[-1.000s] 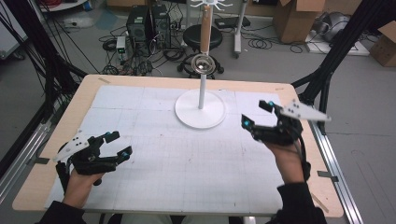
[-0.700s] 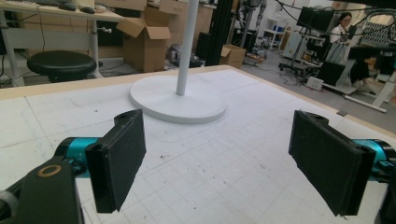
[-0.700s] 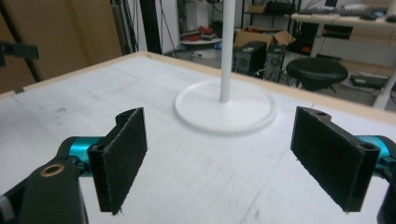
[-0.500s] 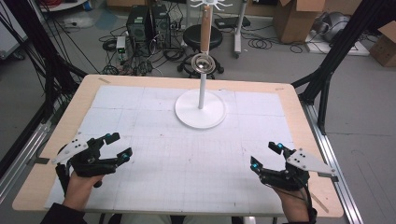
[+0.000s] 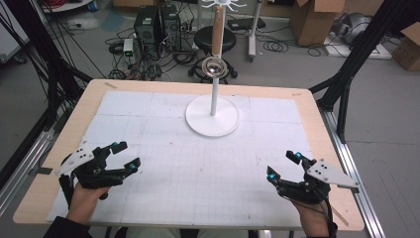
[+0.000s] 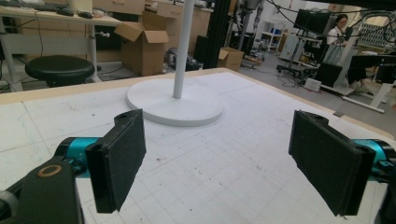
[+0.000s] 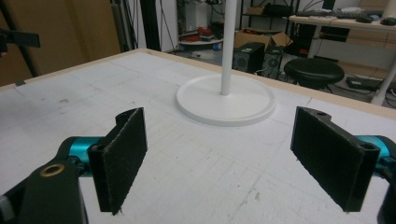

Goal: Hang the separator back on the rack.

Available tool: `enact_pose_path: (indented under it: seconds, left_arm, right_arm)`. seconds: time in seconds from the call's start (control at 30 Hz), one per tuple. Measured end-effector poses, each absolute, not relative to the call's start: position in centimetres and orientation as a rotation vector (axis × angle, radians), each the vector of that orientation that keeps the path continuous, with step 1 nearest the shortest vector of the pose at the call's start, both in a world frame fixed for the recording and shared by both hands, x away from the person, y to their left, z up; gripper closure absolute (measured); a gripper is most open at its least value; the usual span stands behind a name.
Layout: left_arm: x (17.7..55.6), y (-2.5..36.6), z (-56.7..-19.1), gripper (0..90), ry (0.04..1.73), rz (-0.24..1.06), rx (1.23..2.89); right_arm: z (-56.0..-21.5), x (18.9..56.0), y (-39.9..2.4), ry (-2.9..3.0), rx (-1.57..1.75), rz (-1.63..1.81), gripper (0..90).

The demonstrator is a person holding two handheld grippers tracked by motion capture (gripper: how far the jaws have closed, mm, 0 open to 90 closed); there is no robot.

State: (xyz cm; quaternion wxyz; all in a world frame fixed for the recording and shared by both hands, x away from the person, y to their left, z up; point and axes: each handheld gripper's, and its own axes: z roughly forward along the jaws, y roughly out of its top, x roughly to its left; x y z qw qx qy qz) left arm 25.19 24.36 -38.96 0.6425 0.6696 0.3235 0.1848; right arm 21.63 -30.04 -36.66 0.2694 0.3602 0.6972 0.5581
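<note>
- Here, the left claw (image 5: 125, 155) sits in the lower left of the high view, low over the bench (image 5: 307, 106), its jaws spread wide with nothing between them.
- The right claw (image 5: 283, 166) sits in the lower right of the same view, jaws likewise wide apart and empty.
- The white stand (image 5: 213, 115), a round flat base with a thin upright pole, is in the upper middle of the high view, on the far half of the bench and well apart from both claws.
- In the left gripper view the stand (image 6: 175, 100) lies in the upper centre, beyond the gap between the 2 black pads (image 6: 119, 158).
- In the right gripper view the stand (image 7: 226, 100) again lies upper centre, past the open jaws.
- A white gridded sheet (image 5: 198, 178) covers the bench under both claws.
- A black stool (image 5: 214, 39) stands on the floor behind the bench, at the top middle of the high view.
</note>
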Motion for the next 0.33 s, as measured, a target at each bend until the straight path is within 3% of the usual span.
enact_pose_path:
  seconds: [0.33]
  left_arm:
    - [25.25, 24.27, -39.07, 19.3, 0.742, 0.418, 1.529]
  right_arm:
    - [-36.77, 21.64, -30.26, 1.873, 0.983, 1.508, 17.3]
